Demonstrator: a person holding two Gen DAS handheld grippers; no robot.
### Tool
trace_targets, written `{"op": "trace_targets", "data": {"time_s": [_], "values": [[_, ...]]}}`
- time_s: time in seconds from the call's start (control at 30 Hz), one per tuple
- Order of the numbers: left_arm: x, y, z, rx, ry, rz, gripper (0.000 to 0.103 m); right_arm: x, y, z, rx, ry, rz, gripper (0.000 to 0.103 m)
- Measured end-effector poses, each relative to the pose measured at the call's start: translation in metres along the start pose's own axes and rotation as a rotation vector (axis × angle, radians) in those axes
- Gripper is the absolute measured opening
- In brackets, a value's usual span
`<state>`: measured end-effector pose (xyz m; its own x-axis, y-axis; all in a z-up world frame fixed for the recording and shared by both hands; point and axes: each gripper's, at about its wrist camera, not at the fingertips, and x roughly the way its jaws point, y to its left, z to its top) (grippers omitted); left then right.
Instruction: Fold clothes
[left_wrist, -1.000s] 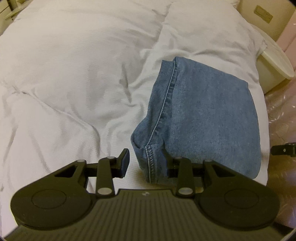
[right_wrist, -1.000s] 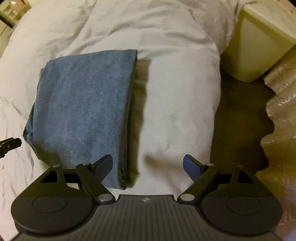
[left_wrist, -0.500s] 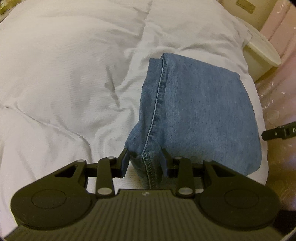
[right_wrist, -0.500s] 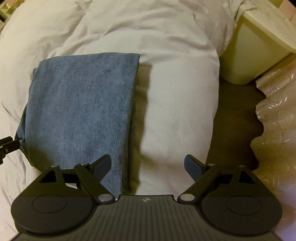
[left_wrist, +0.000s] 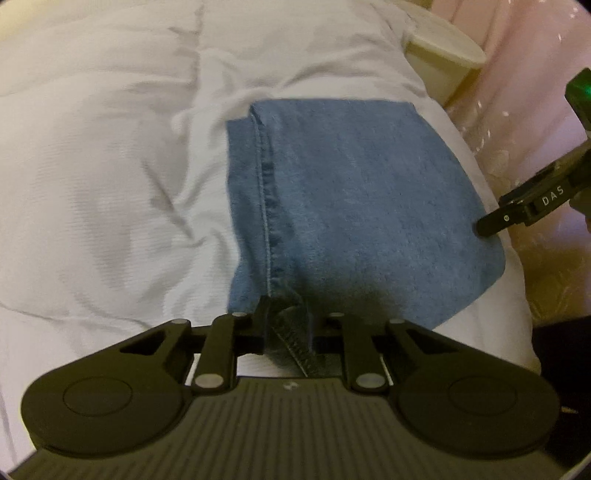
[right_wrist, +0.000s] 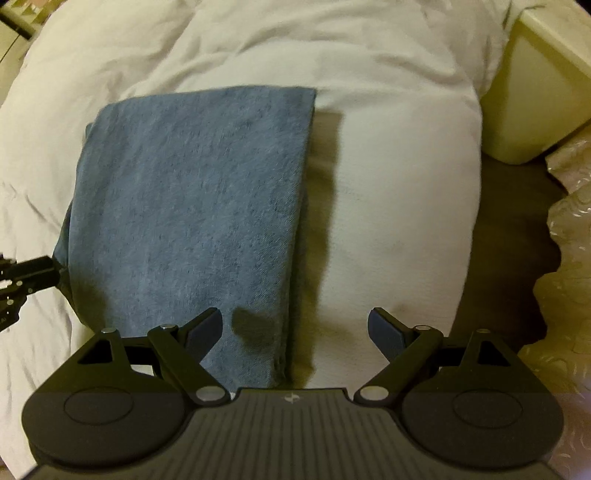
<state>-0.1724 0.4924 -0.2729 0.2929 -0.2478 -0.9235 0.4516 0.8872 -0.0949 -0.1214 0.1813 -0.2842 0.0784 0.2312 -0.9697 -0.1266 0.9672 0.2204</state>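
A folded pair of blue jeans (left_wrist: 351, 192) lies on the white duvet (left_wrist: 110, 166). My left gripper (left_wrist: 290, 325) points steeply down at the near left corner. Its jaws are closing, and the stitched hem fills the gap between the pads. In the right wrist view the same jeans (right_wrist: 192, 206) lie left of centre. My right gripper (right_wrist: 295, 317) hangs open over their near right edge, one finger above the denim and the other above the duvet (right_wrist: 388, 184). Each gripper shows at the edge of the other's view: the right gripper's finger (left_wrist: 517, 210), the left gripper (right_wrist: 29, 269).
A cream bin or bedside unit (right_wrist: 535, 92) stands past the bed's right edge, also visible as a cream unit (left_wrist: 443, 51). Dark floor (right_wrist: 517, 240) and a pale patterned sheet (right_wrist: 569, 229) lie to the right. Pink fabric (left_wrist: 535, 110) hangs beyond.
My left gripper has rolled, sunk onto the jeans' hemmed corner, and its jaws have narrowed around the hem. My right gripper has come lower, nearer the jeans' near right edge, still wide.
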Motion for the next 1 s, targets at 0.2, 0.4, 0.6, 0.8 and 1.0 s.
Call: {"op": "trace_targets", "data": {"time_s": [0.2,0.4,0.6,0.8,1.0], "values": [[0.014,-0.004,0.004,0.047,0.025,-0.007,0.005,0.013,0.001,-0.002,-0.008,0.038,0.003,0.089],[-0.011,0.032,-0.023,-0.136,-0.006,0.026,0.003,0.018,0.003,-0.005,-0.016,0.040,0.000,0.089],[-0.020,0.035,-0.027,-0.229,-0.061,0.004,0.003,0.022,0.007,-0.010,-0.018,0.039,0.002,0.091],[-0.008,0.041,-0.028,-0.290,-0.067,0.018,0.003,0.022,0.010,-0.014,-0.011,0.030,0.009,0.091],[0.022,0.069,-0.049,-0.449,0.059,0.268,0.000,0.026,0.010,-0.021,0.000,0.022,0.017,0.091]]}}
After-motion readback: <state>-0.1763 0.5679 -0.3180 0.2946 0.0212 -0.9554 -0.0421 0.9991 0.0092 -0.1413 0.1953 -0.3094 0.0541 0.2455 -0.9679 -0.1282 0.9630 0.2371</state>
